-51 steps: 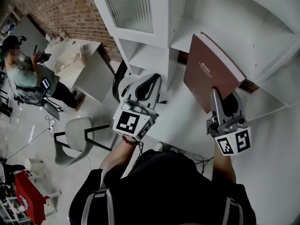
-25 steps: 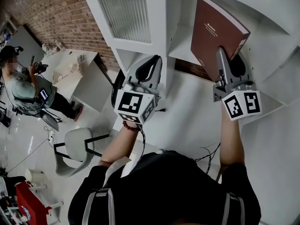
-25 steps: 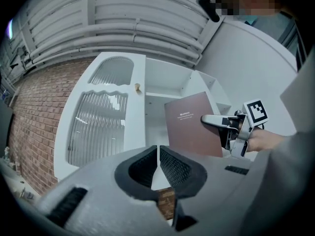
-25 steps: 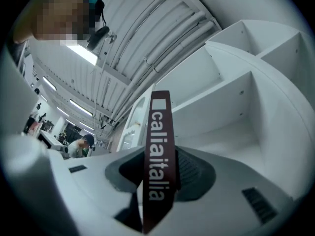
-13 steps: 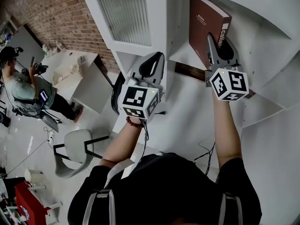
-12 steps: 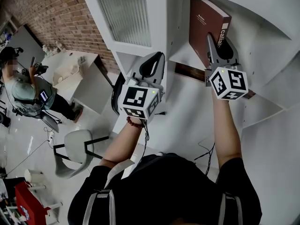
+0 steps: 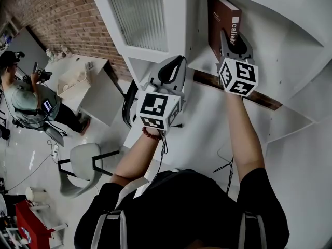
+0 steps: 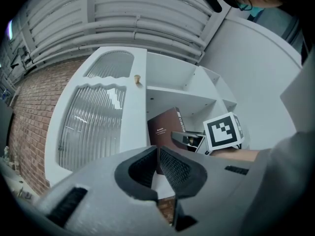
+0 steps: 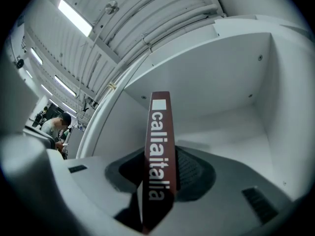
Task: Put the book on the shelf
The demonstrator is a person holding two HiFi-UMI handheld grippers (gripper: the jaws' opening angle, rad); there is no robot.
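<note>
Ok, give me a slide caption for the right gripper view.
Right gripper shut on a dark red book, spine toward the camera, inside a white shelf compartment.

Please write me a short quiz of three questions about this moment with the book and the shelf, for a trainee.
1. True or false: the right gripper is shut on the book.
2. The book is: A) lying flat B) roughly upright inside the shelf compartment C) lying open.
3. Fill in: the left gripper's jaws are ____ and hold nothing.
Key: 1 true; 2 B; 3 together.
</note>
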